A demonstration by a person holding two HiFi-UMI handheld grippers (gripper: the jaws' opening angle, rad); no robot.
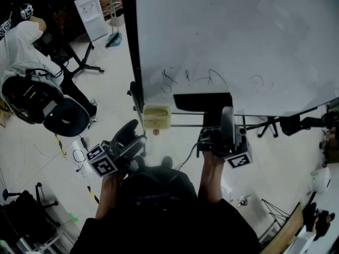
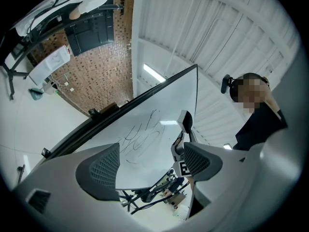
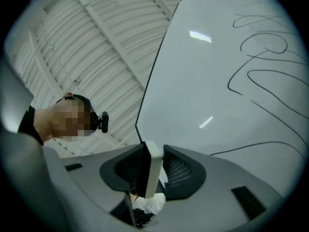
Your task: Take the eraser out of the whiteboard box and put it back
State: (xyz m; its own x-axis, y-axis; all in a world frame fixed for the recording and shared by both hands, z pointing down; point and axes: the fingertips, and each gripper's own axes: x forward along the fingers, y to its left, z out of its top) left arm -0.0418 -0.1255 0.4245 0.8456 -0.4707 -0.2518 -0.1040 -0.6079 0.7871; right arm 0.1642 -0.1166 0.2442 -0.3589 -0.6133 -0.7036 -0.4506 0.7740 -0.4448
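The right gripper's (image 3: pixel 152 152) jaws are closed on the eraser (image 3: pixel 153 174), a thin flat slab seen edge-on between the ribbed pads, with its pale edge facing the camera and its dark face toward the left pad. The eraser rises past the jaw tips. In the head view it shows as a black rectangle just ahead of those tips, out of the whiteboard box (image 1: pixel 157 117) and set in front of the lower part of the whiteboard (image 1: pixel 238 36). Whether it touches the board cannot be told. Beyond these jaws the board fills the view, with looping pen lines (image 3: pixel 263 57) above and to the right. The left gripper's (image 2: pixel 150 166) jaws stand apart with nothing between them. Through the gap between them show the scribbled board and, nearer the right pad, the other gripper with its marker cube. The pale box sits ahead of the left jaws and to the left of the right ones, on the rail under the board, level with the eraser and beside it.
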